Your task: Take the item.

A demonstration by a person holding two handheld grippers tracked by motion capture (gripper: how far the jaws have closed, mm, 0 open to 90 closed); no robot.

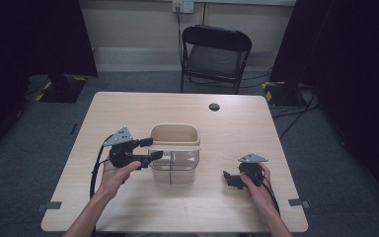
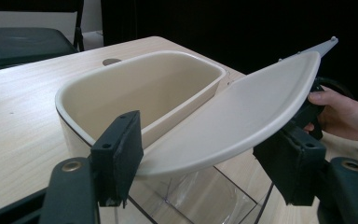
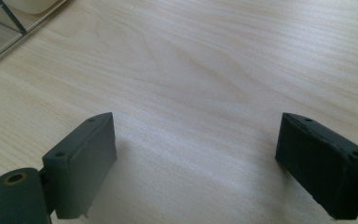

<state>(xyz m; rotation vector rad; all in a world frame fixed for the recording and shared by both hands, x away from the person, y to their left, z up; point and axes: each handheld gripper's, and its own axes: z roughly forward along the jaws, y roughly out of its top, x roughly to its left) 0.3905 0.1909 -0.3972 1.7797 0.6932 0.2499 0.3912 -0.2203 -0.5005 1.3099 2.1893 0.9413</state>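
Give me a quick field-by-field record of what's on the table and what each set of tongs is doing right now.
Table: light wood table with a round cable hole
Container: clear box with a beige insert tray, mid-table
Lid: beige lid, tilted, between the left tongs' jaws
Left tongs: left tongs, open, at the container's left side
Right tongs: right tongs, open, empty, over bare wood right of the container
Background: black folding chair behind the table

The left gripper [image 1: 148, 148] is held off the surface at about 9 o'clock, jaws spread and pointing toward 3 o'clock. The right gripper [image 1: 230, 178] sits low at 4 o'clock, jaws wide apart (nothing between them), angled toward 8 o'clock.
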